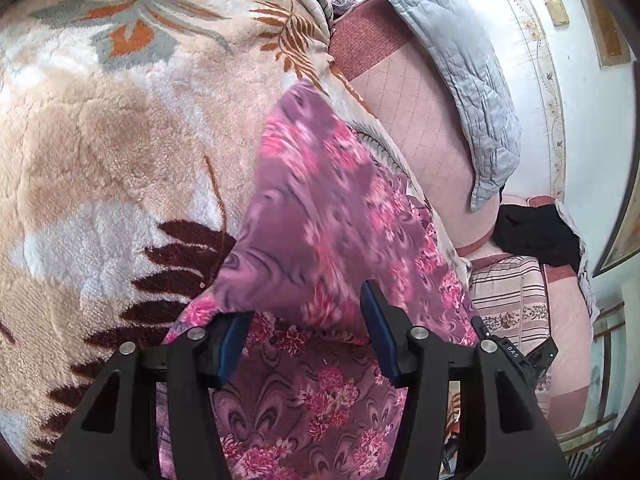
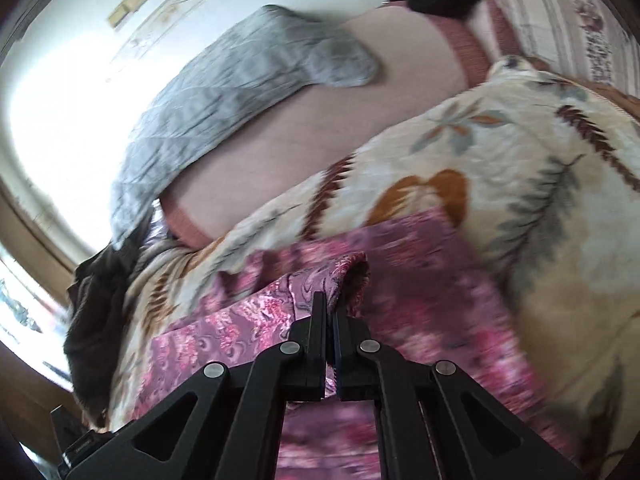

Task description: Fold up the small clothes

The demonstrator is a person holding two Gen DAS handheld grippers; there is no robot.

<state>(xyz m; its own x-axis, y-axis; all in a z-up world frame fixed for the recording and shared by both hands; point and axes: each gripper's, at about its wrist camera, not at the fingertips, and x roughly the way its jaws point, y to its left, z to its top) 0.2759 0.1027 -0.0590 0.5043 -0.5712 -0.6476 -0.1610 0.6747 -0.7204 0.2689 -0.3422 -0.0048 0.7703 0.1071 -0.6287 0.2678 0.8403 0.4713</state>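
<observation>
Starting on the left side, the left gripper point(image 1: 306, 336) has its blue-padded fingers point(image 1: 230, 344) spread wide apart, gripping nothing, and it hangs right over the purple floral garment point(image 1: 320, 216). That garment lies on a fluffy cream blanket point(image 1: 100, 140) with big leaf patterns, one pointed part stretching away from the camera and looking a bit lifted, though it's blurry so I can't be sure. Off past the blanket there's a pink quilted mattress point(image 1: 416, 120) with a grey quilt point(image 1: 460, 60) lying across it, and a black cloth point(image 1: 536, 236) further back near the wall. Moving over to the right, the right gripper point(image 2: 330, 312) is clamped tight on a bunched fold of the same garment point(image 2: 248, 320), fingers pressed nearly together with fabric pinched between them. Rest of the cloth spreads out blurry below and to the right across the blanket point(image 2: 520, 168).
</observation>
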